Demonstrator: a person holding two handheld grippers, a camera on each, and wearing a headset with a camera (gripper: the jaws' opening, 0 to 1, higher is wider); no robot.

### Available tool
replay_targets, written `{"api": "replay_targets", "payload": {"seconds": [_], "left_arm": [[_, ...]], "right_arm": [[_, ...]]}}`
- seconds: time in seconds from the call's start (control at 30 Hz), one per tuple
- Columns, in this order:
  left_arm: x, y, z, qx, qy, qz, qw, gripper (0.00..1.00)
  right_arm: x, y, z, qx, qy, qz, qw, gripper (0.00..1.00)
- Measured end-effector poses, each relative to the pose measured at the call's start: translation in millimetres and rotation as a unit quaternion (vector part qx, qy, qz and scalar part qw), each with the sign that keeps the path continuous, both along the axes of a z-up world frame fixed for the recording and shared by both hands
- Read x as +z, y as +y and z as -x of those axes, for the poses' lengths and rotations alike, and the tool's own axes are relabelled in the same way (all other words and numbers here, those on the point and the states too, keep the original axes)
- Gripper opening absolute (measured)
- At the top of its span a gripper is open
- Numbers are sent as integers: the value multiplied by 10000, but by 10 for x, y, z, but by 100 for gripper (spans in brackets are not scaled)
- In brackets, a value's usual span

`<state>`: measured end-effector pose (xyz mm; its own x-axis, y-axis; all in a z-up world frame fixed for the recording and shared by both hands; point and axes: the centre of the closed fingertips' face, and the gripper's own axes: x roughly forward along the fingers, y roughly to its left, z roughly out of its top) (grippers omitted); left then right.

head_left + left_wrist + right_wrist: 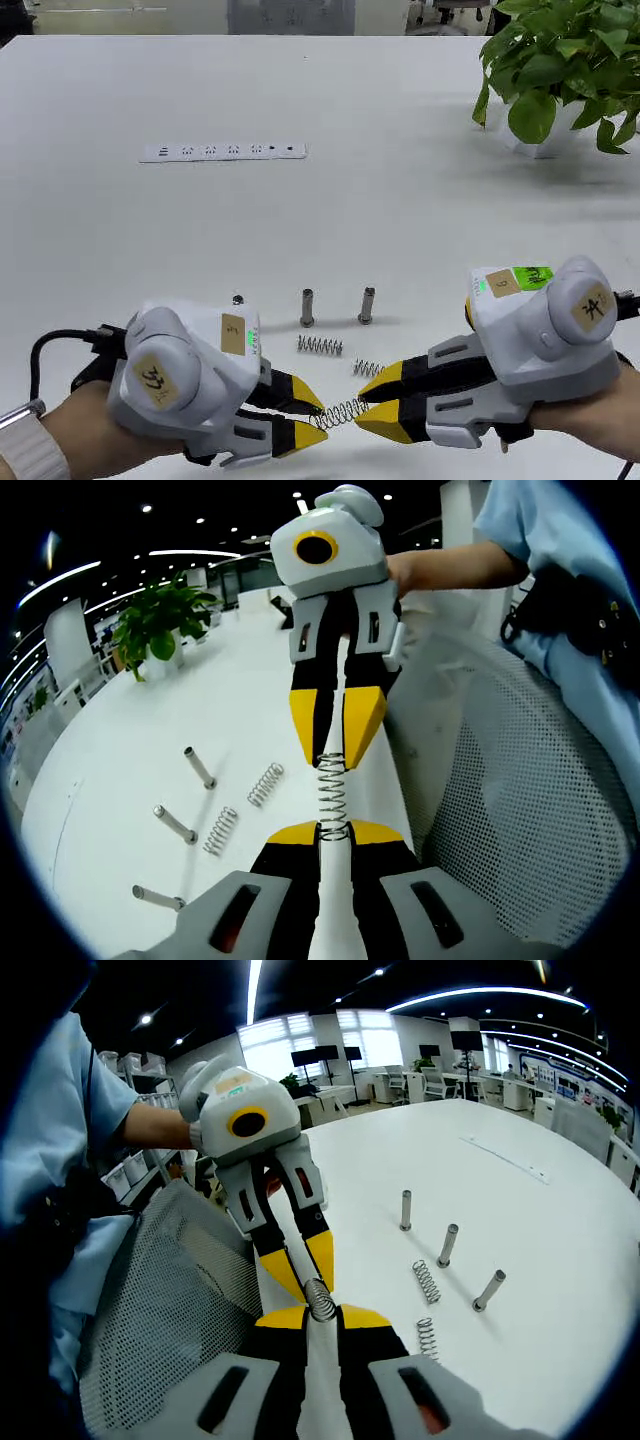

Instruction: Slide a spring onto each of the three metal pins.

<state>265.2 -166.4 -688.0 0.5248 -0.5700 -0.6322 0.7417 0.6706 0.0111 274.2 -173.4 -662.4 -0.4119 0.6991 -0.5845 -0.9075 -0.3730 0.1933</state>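
Three short metal pins (307, 307) stand upright in a row on the white table (320, 200); the left one (237, 299) is partly behind my left gripper. Two loose springs (320, 345) (368, 368) lie in front of them. A third spring (340, 412) hangs level in the air near the table's front edge. My left gripper (320, 420) is shut on its left end and my right gripper (362, 405) is shut on its right end, tips facing each other. In the left gripper view the held spring (331, 790) runs from my jaws to the right gripper (335, 742).
A white power strip (223, 151) lies further back on the table. A potted plant (560, 60) stands at the far right. A mesh chair (500, 780) sits close behind the table's front edge, beside the person's blue shirt (570, 570).
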Motion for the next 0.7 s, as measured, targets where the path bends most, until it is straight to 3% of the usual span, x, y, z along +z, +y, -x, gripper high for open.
{"api": "replay_targets", "payload": {"seconds": [0.7], "left_arm": [[-19,-88,-25,110,195,160,9996,9]], "right_arm": [[130,98,129,479,-772,20,9959,12]]}}
